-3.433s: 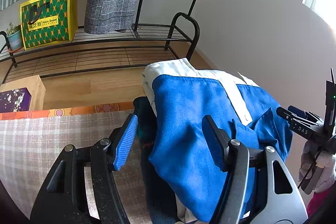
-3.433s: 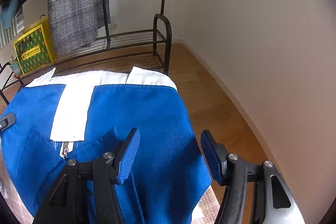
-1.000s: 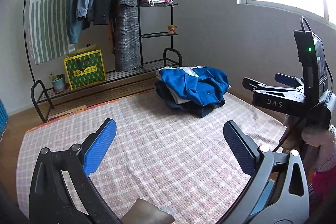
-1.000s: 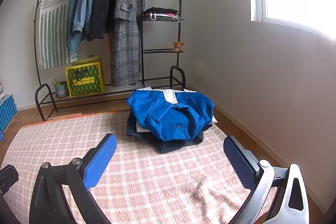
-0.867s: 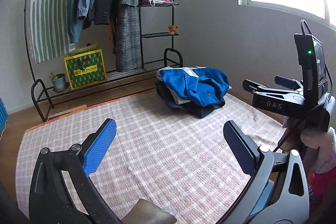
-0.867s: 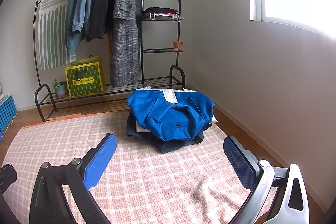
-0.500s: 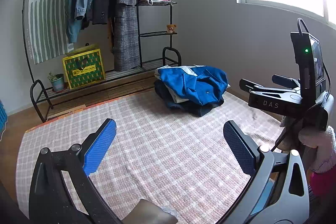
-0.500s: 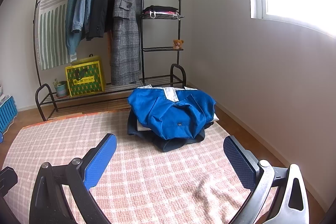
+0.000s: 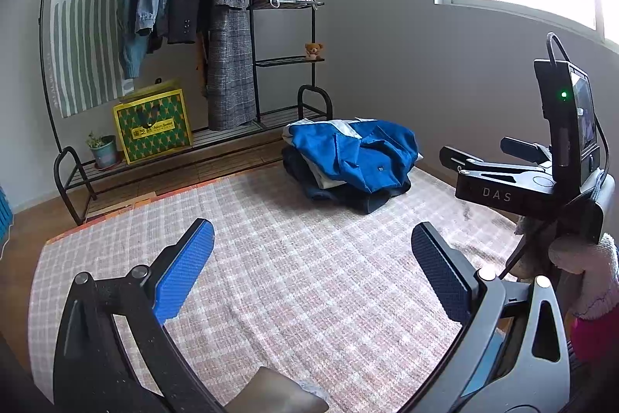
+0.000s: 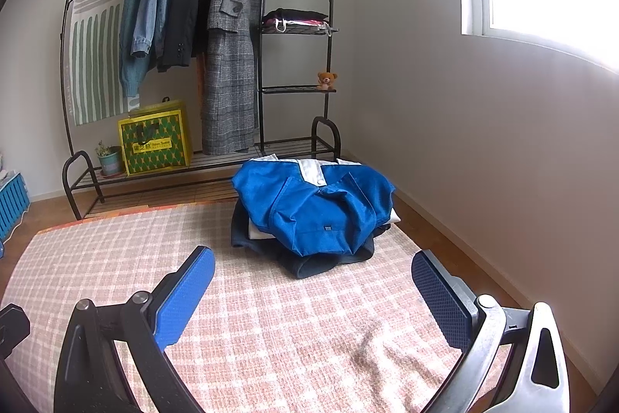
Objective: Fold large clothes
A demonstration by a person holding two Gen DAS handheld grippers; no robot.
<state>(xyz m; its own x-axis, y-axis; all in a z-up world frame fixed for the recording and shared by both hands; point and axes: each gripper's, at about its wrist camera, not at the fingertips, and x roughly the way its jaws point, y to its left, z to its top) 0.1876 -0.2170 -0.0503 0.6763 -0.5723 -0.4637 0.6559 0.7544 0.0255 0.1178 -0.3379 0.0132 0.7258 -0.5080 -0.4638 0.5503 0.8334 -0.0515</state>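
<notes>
blue-and-white jacket (image 10: pixel 315 208) atop dark clothes (image 10: pixel 309 264); pink-white checked rug (image 10: pixel 271 328); grey plaid coat (image 10: pixel 230 64); yellow-green bag (image 10: pixel 154 140).

I see a wooden floor (image 10: pixel 418 209) with a pink checked rug (image 10: pixel 271 316) spread across most of it. Near the rug's far right corner sits a pile of folded clothes (image 10: pixel 309 215): a blue and white jacket (image 9: pixel 359 153) on top, something white under it, dark garments at the bottom touching the rug. The rug's near right part looks rumpled (image 10: pixel 387 347). Beyond the rug's far edge, a black clothes rack (image 10: pixel 201 161) stands on the bare floor along the wall. A blue crate (image 10: pixel 11 196) sits at the far left.
</notes>
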